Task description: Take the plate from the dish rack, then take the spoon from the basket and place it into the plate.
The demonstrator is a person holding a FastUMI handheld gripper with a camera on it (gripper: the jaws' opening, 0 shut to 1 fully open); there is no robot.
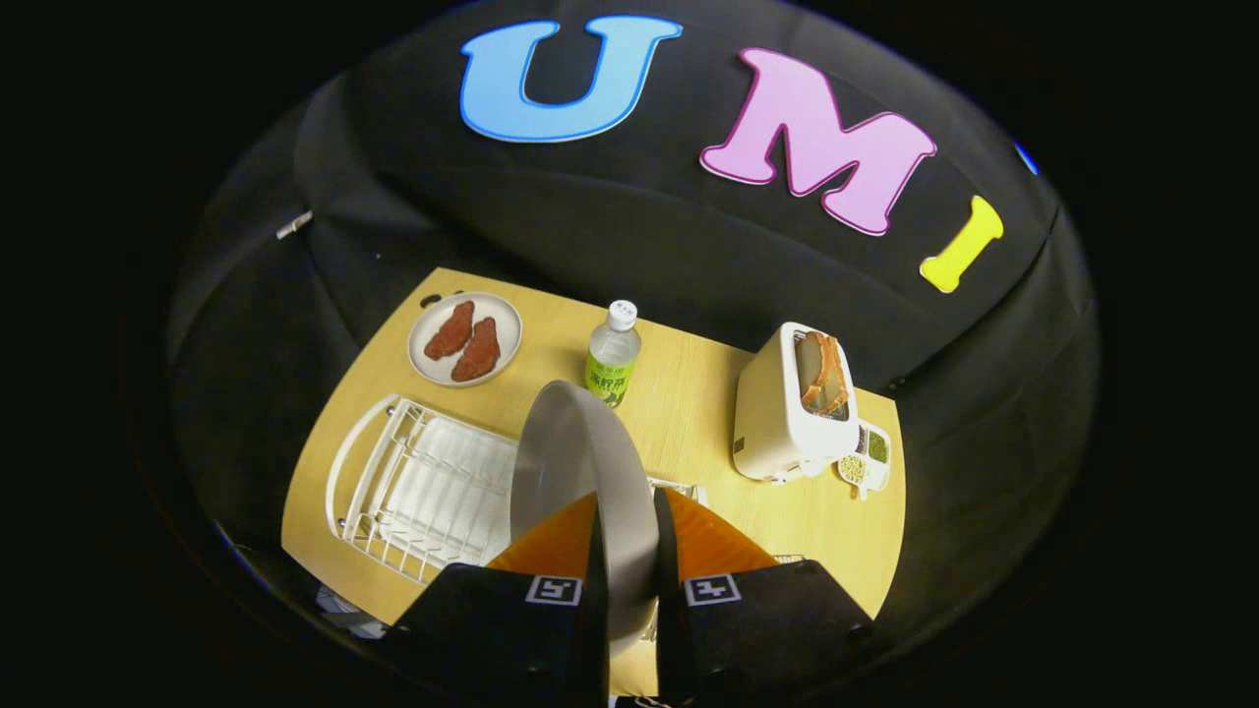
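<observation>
the hand-held gripper is clamped on the plate, both fingers pressed against its rim from either side, and the plate stands on edge between them, tilted a touch, lifted above the dish rack. the plate's lower edge runs down between the fingers and is lost there, so how deep the grip goes is hard to say. the white wire dish rack lies on the table just beyond the fingers, its near end hidden behind the plate and the gripper body. a sliver of white wire peeks out on the other side of the plate; it may be part of the basket or more of the rack, too much is covered to tell. the spoon cannot be made out from here.

farther off, a second plate sits near the table's far corner with two brown pieces of food on it. a small bottle with a white cap stands upright beyond the held plate. off to the side, well apart from the rack, a cream toaster holds a slice of toast in its slot, and just beside it sits a small divided dish with green and pale contents, too small to identify.
</observation>
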